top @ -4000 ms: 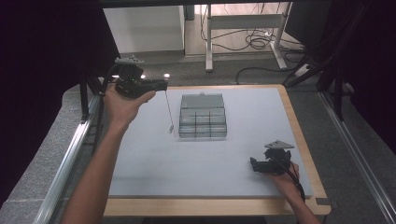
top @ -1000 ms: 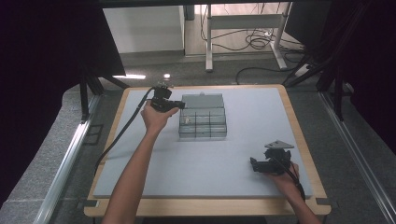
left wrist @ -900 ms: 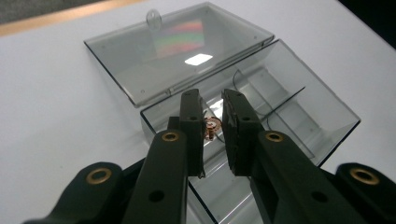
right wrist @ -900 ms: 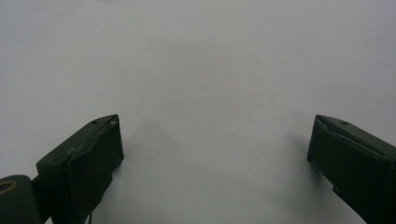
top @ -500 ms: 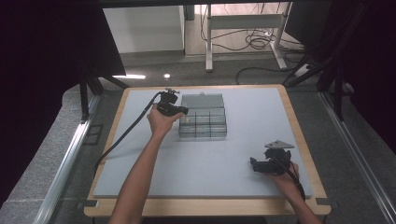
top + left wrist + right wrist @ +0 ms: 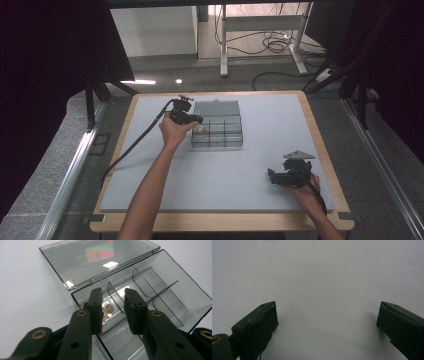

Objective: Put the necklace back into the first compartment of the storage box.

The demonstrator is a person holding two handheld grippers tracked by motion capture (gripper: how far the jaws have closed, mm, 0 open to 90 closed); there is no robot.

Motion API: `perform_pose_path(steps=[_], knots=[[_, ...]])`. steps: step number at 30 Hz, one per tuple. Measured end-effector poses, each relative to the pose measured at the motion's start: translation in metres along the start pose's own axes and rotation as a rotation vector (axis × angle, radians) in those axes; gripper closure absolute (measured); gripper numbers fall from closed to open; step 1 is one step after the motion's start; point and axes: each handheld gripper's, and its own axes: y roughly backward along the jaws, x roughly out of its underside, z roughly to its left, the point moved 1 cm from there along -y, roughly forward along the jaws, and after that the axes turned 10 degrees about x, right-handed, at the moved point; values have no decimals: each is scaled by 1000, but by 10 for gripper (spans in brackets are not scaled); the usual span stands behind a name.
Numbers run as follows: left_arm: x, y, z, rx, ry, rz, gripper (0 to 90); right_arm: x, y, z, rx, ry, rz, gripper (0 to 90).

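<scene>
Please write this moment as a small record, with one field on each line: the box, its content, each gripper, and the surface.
box: clear compartment box, lid open and lying flat behind it
content: small copper-coloured pieces in one corner compartment
left gripper: jaws apart, above that compartment, holding nothing
right gripper: jaws wide apart, low over the mat, away from the box
surface: grey mat on a wood-edged table

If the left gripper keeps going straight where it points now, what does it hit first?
Most likely the small coppery bits on the floor of the near corner compartment of the clear box; the left gripper has its jaws apart above them. Depth is hard to judge.
</scene>
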Motion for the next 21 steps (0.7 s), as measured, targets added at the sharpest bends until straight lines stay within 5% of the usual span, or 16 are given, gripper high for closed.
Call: perform_pose_path(steps=[10,21], knots=[[14,31,-18,40,-68,-28,578,0,0,0,0,0,0,30],[63,80,-39,103,-106,-40,486,0,0,0,0,0,0,30]])
